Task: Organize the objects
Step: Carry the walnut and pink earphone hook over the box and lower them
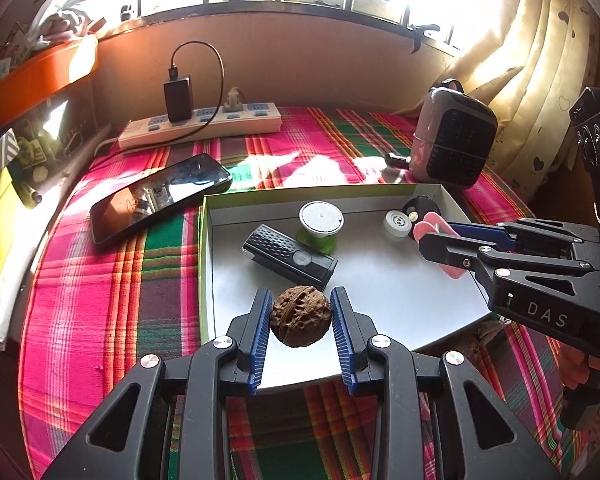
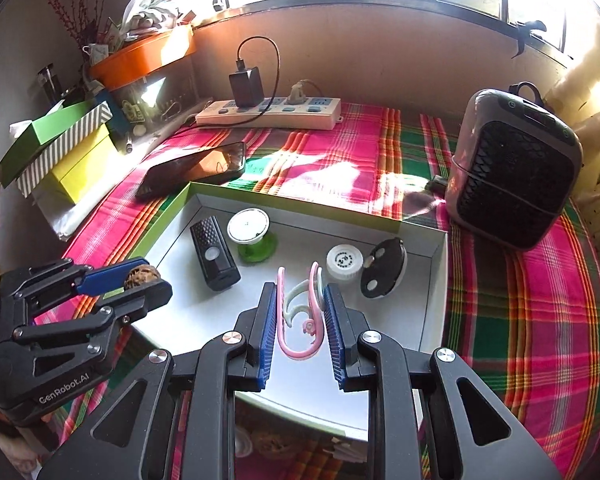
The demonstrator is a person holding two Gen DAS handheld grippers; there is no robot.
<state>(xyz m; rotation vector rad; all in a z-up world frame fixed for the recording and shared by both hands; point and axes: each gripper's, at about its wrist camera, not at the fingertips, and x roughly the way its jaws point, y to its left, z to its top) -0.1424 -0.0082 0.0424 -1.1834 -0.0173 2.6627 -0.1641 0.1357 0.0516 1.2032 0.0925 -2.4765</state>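
While four small things already lie inside the shallow white box [image 2: 436,280] on the plaid cloth [image 2: 520,320] — a black remote [image 2: 214,256], a green-footed disc [image 2: 250,232], a white cap [image 2: 344,262] and a black round piece [image 2: 384,268] — you carry two more above it, so the sorting looks well along but unfinished. Your left gripper [image 1: 301,316] pinches a brown walnut [image 1: 300,316] squarely between its blue pads, over the box's near left corner. Your right gripper [image 2: 300,312] is closed on a pink and white clip [image 2: 300,320], held over the box's near middle; both await setting down.
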